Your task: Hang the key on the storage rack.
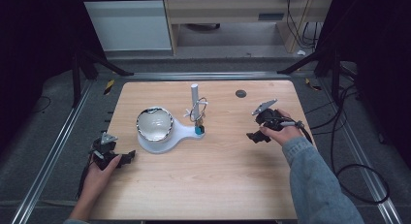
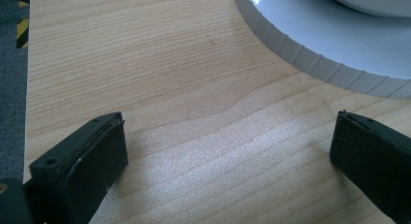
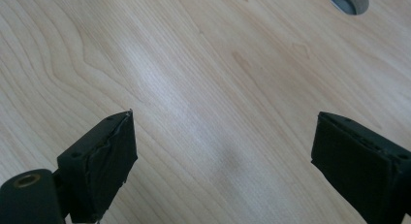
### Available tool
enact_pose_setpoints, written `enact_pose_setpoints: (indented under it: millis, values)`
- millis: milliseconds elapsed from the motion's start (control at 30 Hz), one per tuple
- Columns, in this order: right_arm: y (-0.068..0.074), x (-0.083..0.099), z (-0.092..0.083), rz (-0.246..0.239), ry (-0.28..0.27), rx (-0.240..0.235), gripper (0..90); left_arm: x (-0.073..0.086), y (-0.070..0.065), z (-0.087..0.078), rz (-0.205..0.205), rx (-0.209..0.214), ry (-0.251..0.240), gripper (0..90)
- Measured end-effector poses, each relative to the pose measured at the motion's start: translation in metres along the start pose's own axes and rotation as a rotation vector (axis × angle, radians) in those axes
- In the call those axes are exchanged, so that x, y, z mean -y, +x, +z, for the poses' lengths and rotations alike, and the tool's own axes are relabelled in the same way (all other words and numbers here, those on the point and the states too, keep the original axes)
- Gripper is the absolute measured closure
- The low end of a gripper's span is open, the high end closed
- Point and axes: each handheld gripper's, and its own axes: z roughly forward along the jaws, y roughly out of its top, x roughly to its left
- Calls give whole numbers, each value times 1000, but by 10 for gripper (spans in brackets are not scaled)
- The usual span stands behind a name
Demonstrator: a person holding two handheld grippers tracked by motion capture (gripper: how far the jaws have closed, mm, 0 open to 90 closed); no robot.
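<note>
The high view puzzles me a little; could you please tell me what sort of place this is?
Probably a lab recording station: a wooden table on a metal frame, loose cables on grey flooring, dark surroundings, and a person holding the left gripper and right gripper.

Round grey hole (image 1: 241, 93) in wooden table (image 1: 218, 175); white cabinet (image 1: 128, 25) beyond.

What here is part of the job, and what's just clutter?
In play:
- white stand, ribbed rim near the left gripper
- bowl on that stand
- post with a hanging wire piece
- right gripper, jaws apart over bare wood

Lying about:
- round hole in the table
- cables on the floor
</note>
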Motion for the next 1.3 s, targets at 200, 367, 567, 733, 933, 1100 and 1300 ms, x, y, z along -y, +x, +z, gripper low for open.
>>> enact_pose_setpoints:
  millis: [200, 367, 567, 733, 933, 1100, 1300]
  values:
    - [3, 24, 13, 31, -10, -5, 93, 0, 0, 0, 0, 0, 0, 0]
    - [8, 43, 23, 54, -13, -17, 94, 0, 0, 0, 0, 0, 0, 0]
    - [12, 58, 29, 84, -18, -27, 95, 0, 0, 0, -1, -1, 0, 0]
    - [11, 71, 30, 124, -48, -17, 92, 0, 0, 0, -1, -1, 0, 0]
    - [3, 84, 29, 194, -91, -5, 81, 0, 0, 0, -2, -1, 0, 0]
    - [-1, 92, 29, 237, -126, 13, 67, 0, 0, 0, -2, -1, 0, 0]
    - [-5, 99, 32, 296, -176, 65, 45, 0, 0, 0, -2, -2, 0, 0]
